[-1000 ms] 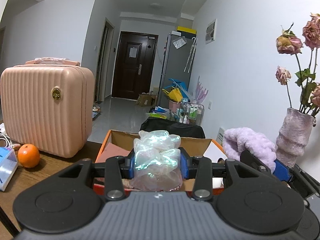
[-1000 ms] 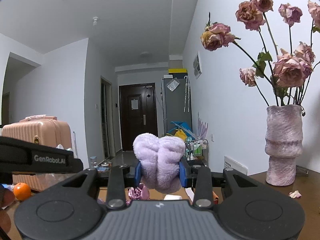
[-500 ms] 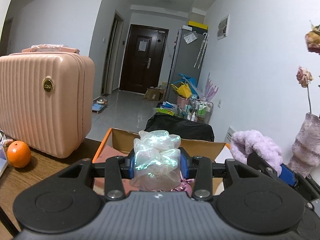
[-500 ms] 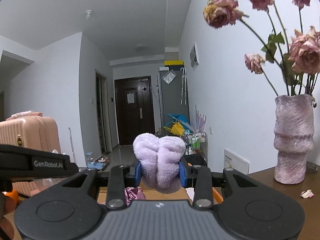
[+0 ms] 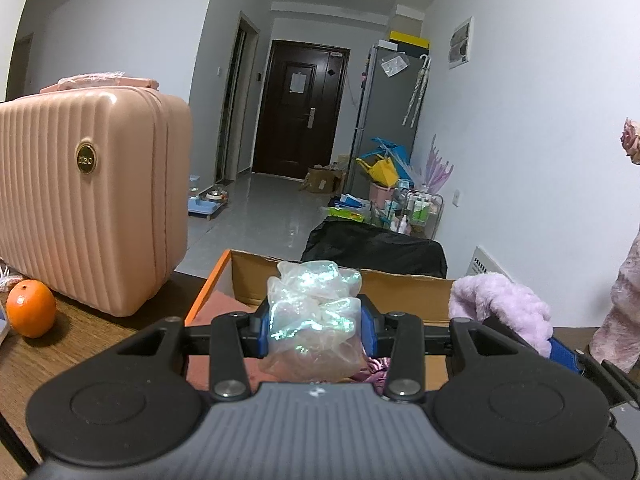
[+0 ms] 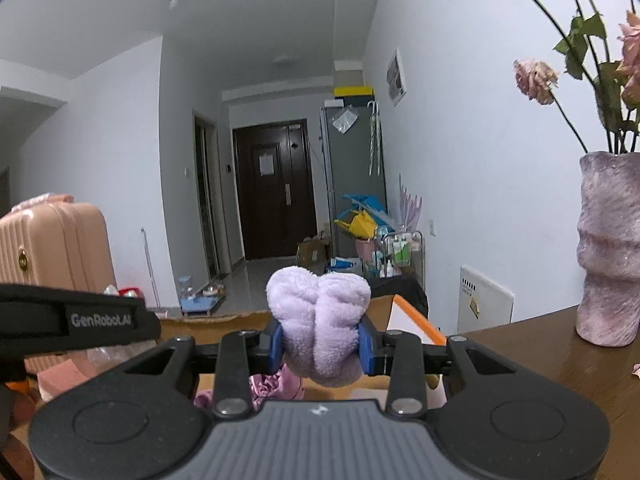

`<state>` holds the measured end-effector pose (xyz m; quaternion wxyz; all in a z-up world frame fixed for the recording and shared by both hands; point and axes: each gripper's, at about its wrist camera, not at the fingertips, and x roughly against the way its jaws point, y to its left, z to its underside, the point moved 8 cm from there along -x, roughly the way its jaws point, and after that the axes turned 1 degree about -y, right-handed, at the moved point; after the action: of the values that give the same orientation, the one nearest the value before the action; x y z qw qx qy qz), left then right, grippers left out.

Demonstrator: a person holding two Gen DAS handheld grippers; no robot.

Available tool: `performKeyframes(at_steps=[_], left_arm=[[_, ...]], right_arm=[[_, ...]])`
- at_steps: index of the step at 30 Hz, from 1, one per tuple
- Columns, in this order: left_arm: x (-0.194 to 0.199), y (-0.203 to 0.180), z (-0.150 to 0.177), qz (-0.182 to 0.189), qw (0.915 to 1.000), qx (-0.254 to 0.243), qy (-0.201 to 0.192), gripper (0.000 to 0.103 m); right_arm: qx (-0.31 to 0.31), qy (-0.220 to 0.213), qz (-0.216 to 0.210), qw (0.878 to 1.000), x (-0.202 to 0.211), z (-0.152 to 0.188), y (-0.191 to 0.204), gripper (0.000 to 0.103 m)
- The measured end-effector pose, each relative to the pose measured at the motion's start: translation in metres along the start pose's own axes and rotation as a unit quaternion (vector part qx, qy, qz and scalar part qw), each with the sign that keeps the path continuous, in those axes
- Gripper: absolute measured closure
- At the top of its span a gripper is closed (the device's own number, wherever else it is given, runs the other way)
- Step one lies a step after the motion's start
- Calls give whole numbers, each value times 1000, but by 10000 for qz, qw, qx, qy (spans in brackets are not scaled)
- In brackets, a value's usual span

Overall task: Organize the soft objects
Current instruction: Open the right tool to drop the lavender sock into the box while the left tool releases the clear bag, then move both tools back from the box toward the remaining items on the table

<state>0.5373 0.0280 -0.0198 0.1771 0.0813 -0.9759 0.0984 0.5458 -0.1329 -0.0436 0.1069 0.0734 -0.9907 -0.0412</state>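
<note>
We see the left gripper [image 5: 315,330] pinching a crumpled iridescent plastic bag [image 5: 312,316] above the near cardboard box [image 5: 404,292]. Right gripper [image 6: 319,344]: 2 blue pads [image 6: 276,345] clamp a fluffy lilac cloth [image 6: 320,320].

L claw [image 5: 316,330] + R claw [image 6: 320,344] clamped, side by side, tilted slightly down

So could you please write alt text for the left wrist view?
The left claw grips a crumpled clear bag above an open cardboard box. A pink suitcase and an orange sit left.
</note>
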Motion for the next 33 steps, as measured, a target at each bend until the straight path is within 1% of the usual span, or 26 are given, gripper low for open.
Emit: performKeyframes(at_steps=[4, 7, 8, 9, 11, 12, 13, 14, 15, 16, 18, 19, 20, 24, 33], left_arm=[[-1, -1, 1, -39, 10000, 5, 44, 61], [-1, 2, 2, -101, 9999, 54, 92, 57], [-2, 5, 1, -126, 9998, 76, 99, 53], [-2, 7, 1, -146, 9998, 105, 110, 52], [-3, 10, 0, -190, 9996, 179, 134, 45], [-3, 12, 0, -210, 9995, 193, 133, 42], [-3, 14, 0, -251, 9994, 204, 134, 33], [-2, 17, 0, -313, 9992, 216, 115, 25], [-1, 18, -1, -356, 9991, 215, 77, 23], [0, 19, -1, -367, 9991, 201, 51, 21], [2, 19, -2, -393, 9990, 211, 16, 12], [3, 21, -3, -434, 9988, 224, -21, 5], [5, 22, -4, -493, 9985, 226, -76, 1], [13, 26, -8, -565, 9980, 204, -170, 0], [28, 35, -15, -694, 9973, 140, -198, 0]], right_arm=[[23, 68, -8, 10000, -2, 3, 1, 67], [18, 133, -14, 9999, -3, 4, 0, 63], [-3, 169, -23, 9999, -4, 4, -1, 59], [-33, 213, -35, 9998, -5, 4, -3, 57], [-124, 277, -43, 9995, -6, 5, -6, 56], [-137, 297, -12, 9995, -7, 6, -7, 51], [-137, 314, 12, 9994, -7, 6, -8, 46], [-146, 352, 32, 9993, -8, 7, -9, 35], [-166, 365, 70, 9992, -8, 7, -10, 26], [-181, 345, 118, 9992, -7, 6, -12, 22], [-212, 292, 173, 9992, -5, 4, -14, 11], [-255, 275, 186, 9991, -5, 3, -15, 8], [-292, 270, 207, 9990, -5, 3, -17, 1], [-417, 294, 334, 9981, -5, 3, -24, 0], [-531, 302, 334, 9976, 6, 0, -25, 0]])
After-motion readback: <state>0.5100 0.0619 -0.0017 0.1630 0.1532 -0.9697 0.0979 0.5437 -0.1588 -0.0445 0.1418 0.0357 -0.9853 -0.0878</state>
